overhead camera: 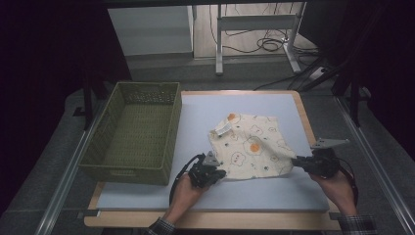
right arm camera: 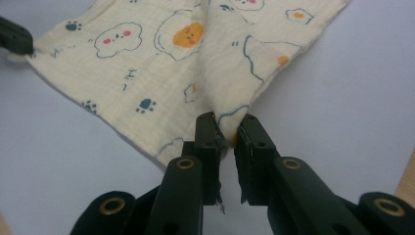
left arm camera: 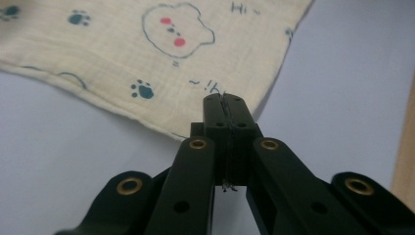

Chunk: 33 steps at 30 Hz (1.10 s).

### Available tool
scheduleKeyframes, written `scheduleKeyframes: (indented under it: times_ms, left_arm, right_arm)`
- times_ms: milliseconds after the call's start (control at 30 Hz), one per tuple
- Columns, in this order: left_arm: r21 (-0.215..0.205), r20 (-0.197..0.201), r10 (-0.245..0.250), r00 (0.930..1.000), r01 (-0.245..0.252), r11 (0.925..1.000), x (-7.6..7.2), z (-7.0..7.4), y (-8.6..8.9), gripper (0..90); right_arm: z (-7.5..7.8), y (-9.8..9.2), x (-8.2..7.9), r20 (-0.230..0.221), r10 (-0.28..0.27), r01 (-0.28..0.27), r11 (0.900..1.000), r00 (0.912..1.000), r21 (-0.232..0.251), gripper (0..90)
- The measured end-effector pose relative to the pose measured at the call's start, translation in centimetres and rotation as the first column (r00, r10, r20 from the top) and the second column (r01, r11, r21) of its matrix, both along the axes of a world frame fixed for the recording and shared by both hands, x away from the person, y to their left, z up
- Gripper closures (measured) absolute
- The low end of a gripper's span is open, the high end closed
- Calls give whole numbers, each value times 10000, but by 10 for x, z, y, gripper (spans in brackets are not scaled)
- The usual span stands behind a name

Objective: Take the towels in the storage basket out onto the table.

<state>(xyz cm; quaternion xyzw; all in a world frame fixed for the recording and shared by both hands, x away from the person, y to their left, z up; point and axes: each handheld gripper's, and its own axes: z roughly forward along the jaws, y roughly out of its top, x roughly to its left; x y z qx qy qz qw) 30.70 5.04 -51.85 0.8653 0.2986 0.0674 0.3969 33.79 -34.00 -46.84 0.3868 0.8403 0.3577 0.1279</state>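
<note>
Cloth (overhead camera: 251,146) lies on the grey mat (overhead camera: 205,196), right of centre, cream with printed eggs and bears, a white tag near its far-left corner. Green basket (overhead camera: 132,132) sits at the mat's left edge, apart from the cloth.

Left gripper (overhead camera: 215,175) at the cloth's near-left corner — jaws pressed together on the hem, thin fabric caught between them, seen close in the left gripper view (left arm camera: 225,105). Right gripper (overhead camera: 295,160) at the near-right corner; in the right gripper view (right arm camera: 227,128) a bunched fold of cloth is pinched between the jaws, which stand a little apart around it.

Step in hand, as I read it: both near corners gripped, start of a fold or a lift.

Next move likely calls for raising both corners together and evenly, keeping the edge taut between the hands, then carrying it over toward the far edge. The left grip sits very near the hem — could slip if pulled hard.
</note>
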Motion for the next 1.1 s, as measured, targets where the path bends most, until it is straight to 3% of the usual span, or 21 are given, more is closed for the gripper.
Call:
scheduleKeyframes:
  times_ms: [333,367,400,433,533,700,933,1067,1100]
  left_arm:
    - [-403,51,7,10000,-4,9992,-29,12,27,896]
    - [-276,67,44,10000,-42,9996,-31,10,30,876]
    - [-276,67,44,10000,-42,9996,-31,10,30,801]
    - [-115,37,188,9998,-188,9998,-29,8,30,751]
    - [-58,-67,399,9992,-399,9992,-23,5,28,647]
    - [166,65,717,9974,-718,9973,-9,5,21,565]
    - [176,270,936,9952,-941,9954,21,7,7,546]
    - [278,394,889,9953,-900,9956,34,8,-2,596]
    - [331,430,855,9954,-869,9957,44,9,-9,614]
  right_arm:
    - [8,6,-28,-90,462,-462,9989,9989,-23,764]
    - [6,5,-31,-179,416,-418,9991,9990,-71,695]
    - [6,5,-31,-179,416,-418,9991,9990,-71,695]
    - [4,3,-31,-113,179,-183,9993,9998,-318,682]
    - [1,-2,-30,-162,-66,63,9998,9998,-162,673]
    - [-6,-1,-27,-183,-70,68,9999,9998,-78,664]
    - [-23,13,-18,-192,46,-46,10000,9998,3,765]
    - [-31,22,-11,69,93,-94,9999,9999,103,828]
    - [-32,25,-10,156,107,-109,9998,9998,138,830]
